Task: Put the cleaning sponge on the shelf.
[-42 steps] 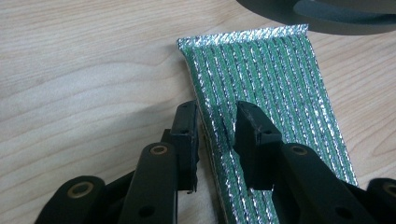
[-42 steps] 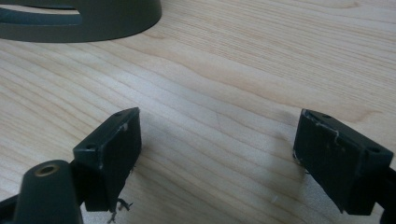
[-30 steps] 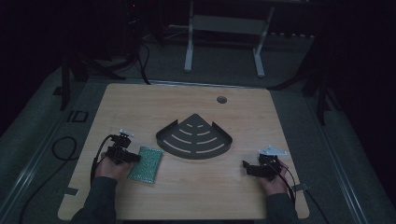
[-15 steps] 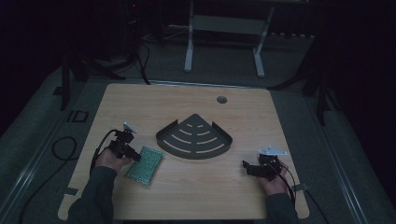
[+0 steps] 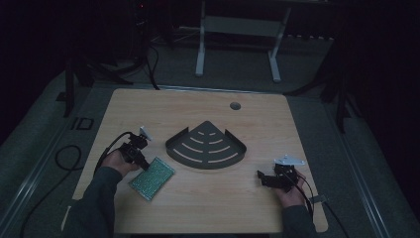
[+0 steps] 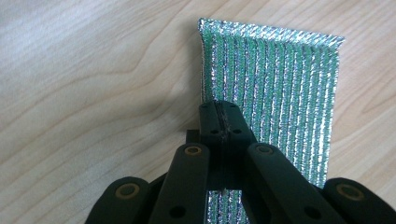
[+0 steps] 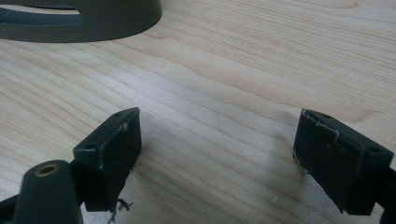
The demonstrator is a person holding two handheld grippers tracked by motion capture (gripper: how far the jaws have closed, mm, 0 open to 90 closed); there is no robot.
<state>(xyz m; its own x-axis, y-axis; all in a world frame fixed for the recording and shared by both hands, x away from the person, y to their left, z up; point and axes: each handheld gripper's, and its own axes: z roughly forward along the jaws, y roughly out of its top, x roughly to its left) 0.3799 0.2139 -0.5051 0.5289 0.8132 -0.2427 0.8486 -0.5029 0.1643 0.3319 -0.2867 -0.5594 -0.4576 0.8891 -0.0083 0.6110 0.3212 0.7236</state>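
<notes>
One green scouring pad (image 5: 152, 177) lies lower left of the high view on the wood surface (image 5: 198, 208). L claw (image 6: 219, 119) has just been closing and is now pinching the pad's near edge. One dark corner rack (image 5: 206, 148) sits mid-frame. R claw (image 7: 217, 154) rests lower right w/ jaws spread, nothing between them.

We saw the scouring pad (image 5: 152, 177), a flat green rect. w/ glittery silver ribbing, lying diagonal on the table's front-left area, near the dark corner rack. Its near edge was pinched and lifted slightly off the wood.
</notes>
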